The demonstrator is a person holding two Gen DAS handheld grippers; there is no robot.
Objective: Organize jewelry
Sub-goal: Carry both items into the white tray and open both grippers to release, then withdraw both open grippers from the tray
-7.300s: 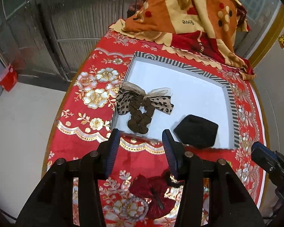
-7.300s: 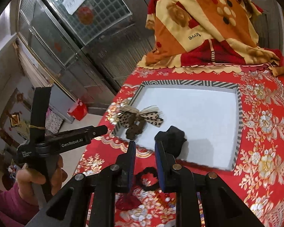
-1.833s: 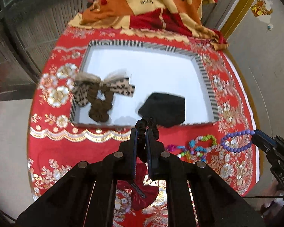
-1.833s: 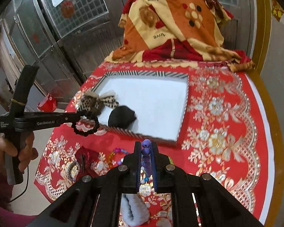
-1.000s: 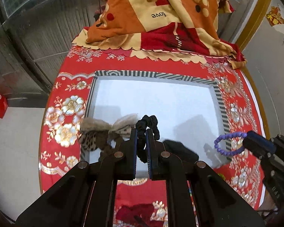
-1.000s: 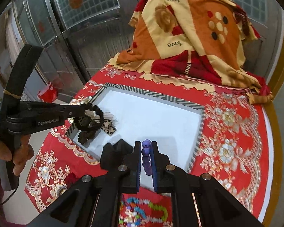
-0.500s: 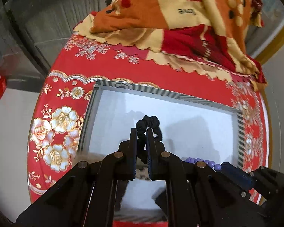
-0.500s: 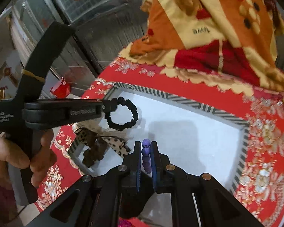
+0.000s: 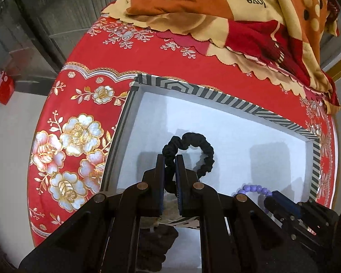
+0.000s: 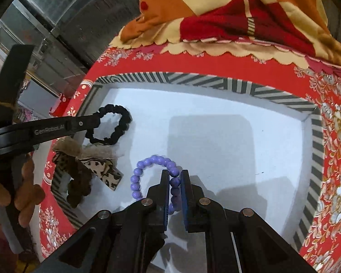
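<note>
My left gripper (image 9: 170, 159) is shut on a black scrunchie hair tie (image 9: 200, 146), which hangs over the white floor of the striped-rim tray (image 9: 218, 97) near its far left corner. In the right wrist view the same black hair tie (image 10: 122, 122) dangles from the left gripper (image 10: 95, 119). My right gripper (image 10: 175, 174) is shut on a purple bead bracelet (image 10: 143, 170), low over the middle of the tray (image 10: 216, 83). The purple bracelet (image 9: 253, 188) and right gripper (image 9: 270, 199) also show at lower right in the left wrist view.
A leopard-print bow scrunchie (image 10: 88, 166) lies in the tray's near left part, close under both held pieces. The red flowered tablecloth (image 9: 79, 125) surrounds the tray. A folded orange and red blanket (image 10: 227, 11) is piled behind it. A hand (image 10: 22, 195) grips the left tool's handle.
Both grippers have sunk toward the tray floor and moved further in over it. The hair tie and the bracelet stay gripped; each now hangs lower and looks larger.
</note>
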